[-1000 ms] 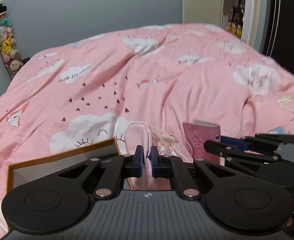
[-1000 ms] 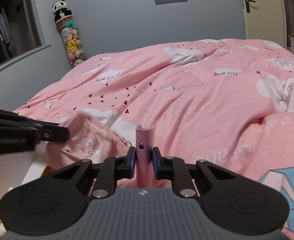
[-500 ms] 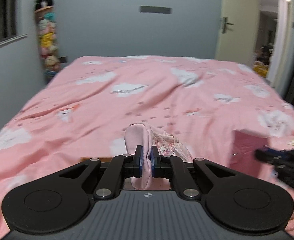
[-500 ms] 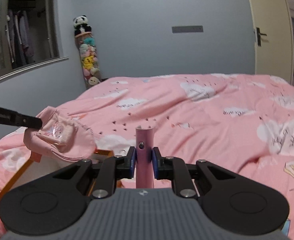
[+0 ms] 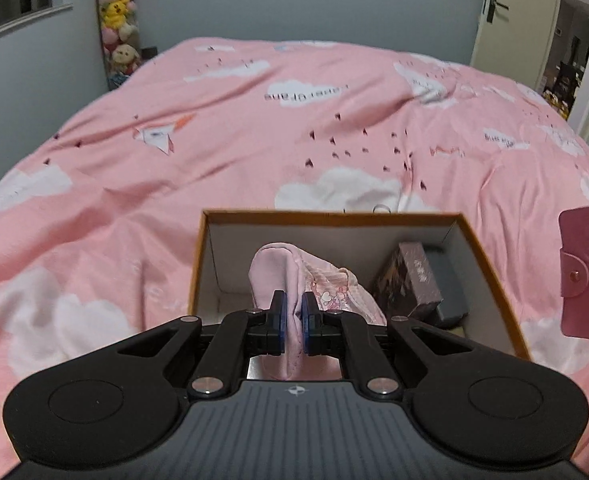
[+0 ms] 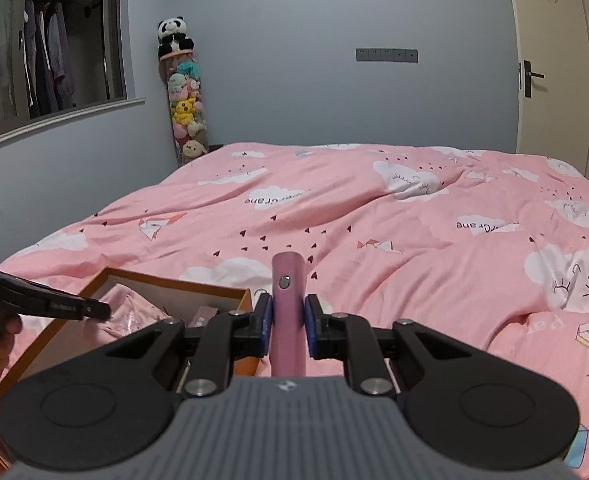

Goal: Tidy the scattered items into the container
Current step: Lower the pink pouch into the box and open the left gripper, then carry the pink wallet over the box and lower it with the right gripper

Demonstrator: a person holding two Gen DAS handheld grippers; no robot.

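An open cardboard box [image 5: 490, 264] with orange edges and white inside sits on the pink bed. My left gripper [image 5: 291, 322] is shut on a soft pink pouch [image 5: 272, 272] and holds it over the box's inside. A dark patterned box [image 5: 412, 284] and a grey item [image 5: 448, 280] lie in the box's right part. My right gripper [image 6: 289, 322] is shut on a pink card wallet [image 6: 289, 308] with a snap, held above the bed just right of the box [image 6: 22, 356]. The wallet also shows at the right edge of the left wrist view [image 5: 588, 272].
The pink duvet [image 5: 254, 128] with cloud prints covers the whole bed. A tall tube of plush toys [image 6: 184, 120] stands at the far wall. A door [image 6: 550, 80] is at the right. The left gripper's finger [image 6: 62, 308] reaches over the box.
My left gripper has swung over the box with the pouch and tilted down; the box's inside now shows. My right gripper with the wallet has moved up and closer to the box.
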